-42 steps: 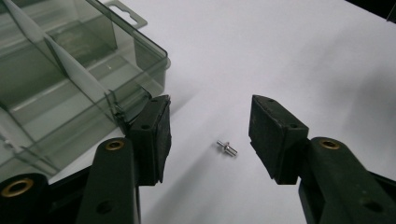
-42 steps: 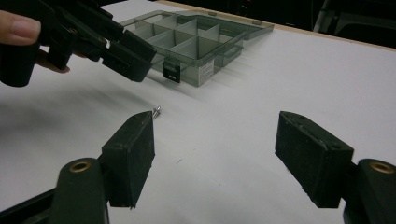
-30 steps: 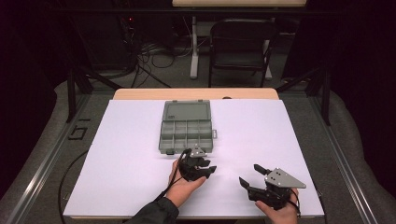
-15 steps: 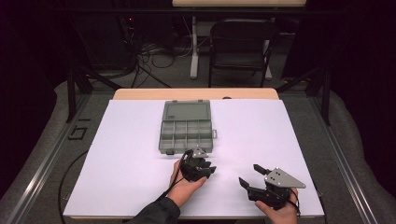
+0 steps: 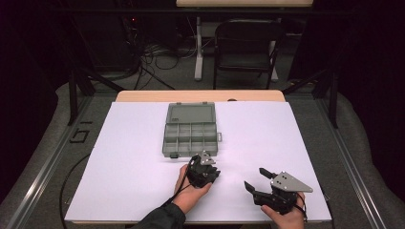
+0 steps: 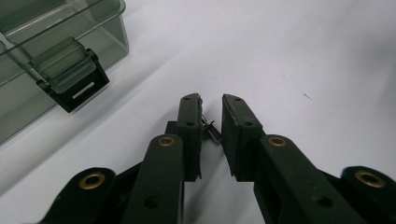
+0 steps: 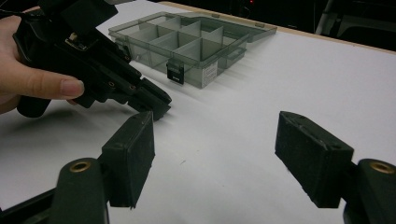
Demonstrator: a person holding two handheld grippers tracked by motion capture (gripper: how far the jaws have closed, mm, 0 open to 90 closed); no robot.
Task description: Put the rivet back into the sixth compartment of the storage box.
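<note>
Left gripper (image 5: 206, 172) low centre of the high view, just below the open compartment box (image 5: 191, 130); jaws just been closing, now a narrow gap. In the left gripper view, small metal screw (image 6: 211, 129) on the white table (image 5: 133, 157) between the pads (image 6: 189, 122), against the left pad, apart from the right one; not yet pinched. Box latch (image 6: 74, 88) at upper left there. Right gripper (image 5: 255, 183) at lower right of the high view, jaws spread wide, nothing between. Left gripper also at upper left of the right gripper view (image 7: 154, 105).
</note>
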